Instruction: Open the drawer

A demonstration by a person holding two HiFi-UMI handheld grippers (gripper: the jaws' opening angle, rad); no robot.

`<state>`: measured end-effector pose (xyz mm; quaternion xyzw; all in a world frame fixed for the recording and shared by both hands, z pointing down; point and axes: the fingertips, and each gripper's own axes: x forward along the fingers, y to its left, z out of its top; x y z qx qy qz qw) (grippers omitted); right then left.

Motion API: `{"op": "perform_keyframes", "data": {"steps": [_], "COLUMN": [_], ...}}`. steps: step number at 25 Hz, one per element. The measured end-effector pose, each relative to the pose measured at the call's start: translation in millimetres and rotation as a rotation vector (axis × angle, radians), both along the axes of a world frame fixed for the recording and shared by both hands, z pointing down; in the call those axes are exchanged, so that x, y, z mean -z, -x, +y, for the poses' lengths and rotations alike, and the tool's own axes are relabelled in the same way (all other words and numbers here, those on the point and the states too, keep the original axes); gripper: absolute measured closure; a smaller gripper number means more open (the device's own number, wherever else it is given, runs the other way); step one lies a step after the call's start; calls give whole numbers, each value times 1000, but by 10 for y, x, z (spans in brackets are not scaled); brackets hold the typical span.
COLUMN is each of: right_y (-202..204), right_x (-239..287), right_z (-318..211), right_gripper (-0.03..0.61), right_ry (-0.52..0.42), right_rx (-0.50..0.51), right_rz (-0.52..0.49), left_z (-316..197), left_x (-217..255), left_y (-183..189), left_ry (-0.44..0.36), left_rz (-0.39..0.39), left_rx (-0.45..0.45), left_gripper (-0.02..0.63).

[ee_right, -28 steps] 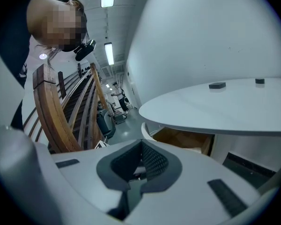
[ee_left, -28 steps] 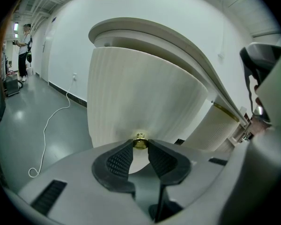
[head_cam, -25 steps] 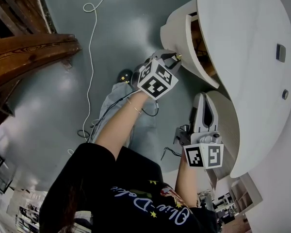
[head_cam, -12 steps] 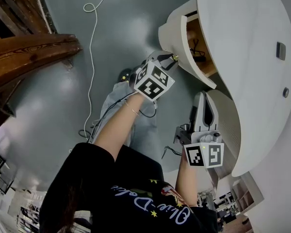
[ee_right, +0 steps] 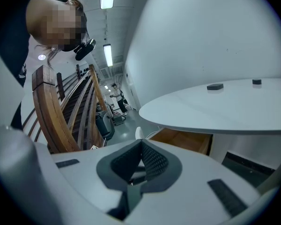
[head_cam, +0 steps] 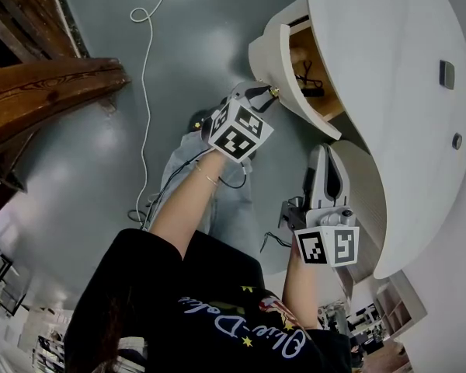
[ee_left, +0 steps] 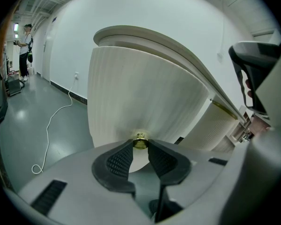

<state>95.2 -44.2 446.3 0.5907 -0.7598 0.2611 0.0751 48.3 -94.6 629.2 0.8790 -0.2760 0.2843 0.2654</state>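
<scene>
A white desk [head_cam: 388, 45] has a drawer with a curved, ribbed white front [head_cam: 270, 57], and the drawer stands partly pulled out. Its wooden inside [head_cam: 314, 68] shows, with a dark cable lying in it. My left gripper [head_cam: 264, 94] is shut on the small brass knob [head_cam: 276, 92] at the front's lower edge. In the left gripper view the knob [ee_left: 140, 140] sits pinched between the black pads [ee_left: 119, 161]. My right gripper [head_cam: 328, 158] hangs beside the ribbed cabinet [head_cam: 369, 200] under the desk, shut with nothing in it. Its tips meet in the right gripper view [ee_right: 141, 143].
A white cable [head_cam: 146, 68] trails over the grey floor. A wooden stair railing [head_cam: 46, 84] fills the left. Two small dark fittings [head_cam: 446, 74] sit on the desk top. A person [ee_left: 24, 43] stands far down the hall.
The drawer has slid further out of the desk, showing more of its wooden inside. My left gripper has moved with the knob toward the left. The right gripper has stayed put.
</scene>
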Motion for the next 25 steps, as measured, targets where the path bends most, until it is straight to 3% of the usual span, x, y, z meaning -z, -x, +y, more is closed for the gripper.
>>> {"op": "perform_keyframes", "data": {"steps": [25], "right_y": [109], "right_x": [40], "right_z": [28], "right_gripper": [577], "right_ry": [-7], "right_rx": [12], "right_rz": [2], "left_z": [239], "left_x": [-30], "left_y": [289], "left_ry": [18], "left_rz": [-19], "left_rx": [-8], "left_gripper": [512]}}
